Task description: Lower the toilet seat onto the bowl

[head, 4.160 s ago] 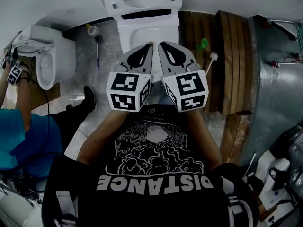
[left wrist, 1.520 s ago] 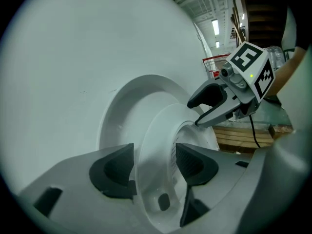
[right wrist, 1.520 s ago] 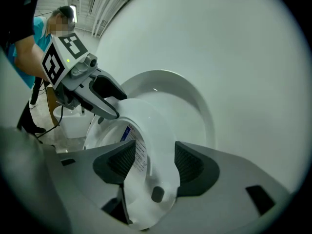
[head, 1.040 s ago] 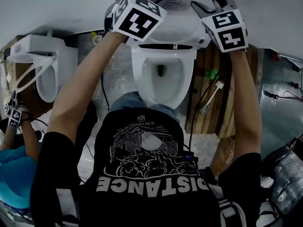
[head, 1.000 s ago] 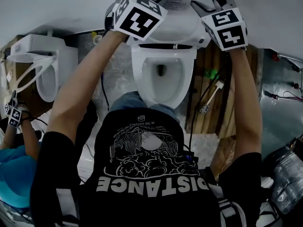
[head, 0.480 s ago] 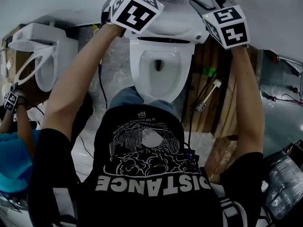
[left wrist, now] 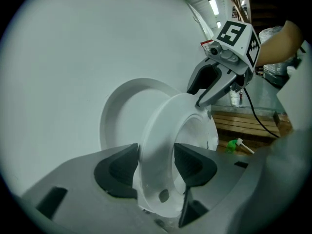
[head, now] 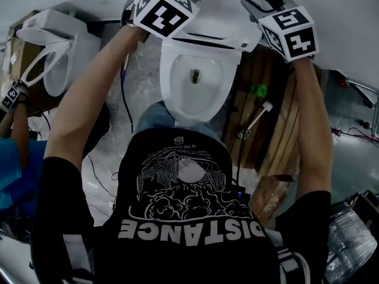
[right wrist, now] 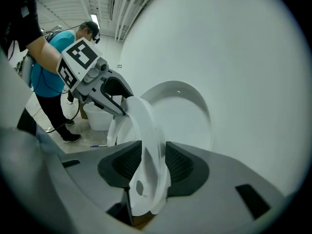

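While the seat [left wrist: 163, 126] stands nearly upright at the back edge of the bowl [head: 169, 87], tipped just clear of the lid [left wrist: 119, 113], both grippers have it by the ring. The left gripper [left wrist: 156, 165] takes its left side and the right gripper [right wrist: 152, 165] its right. Each pair of jaws has just been closing and presses on the rim. The hands should swing down together at one pace along the hinge's arc, gripping until the seat meets the bowl, so it cannot slam.
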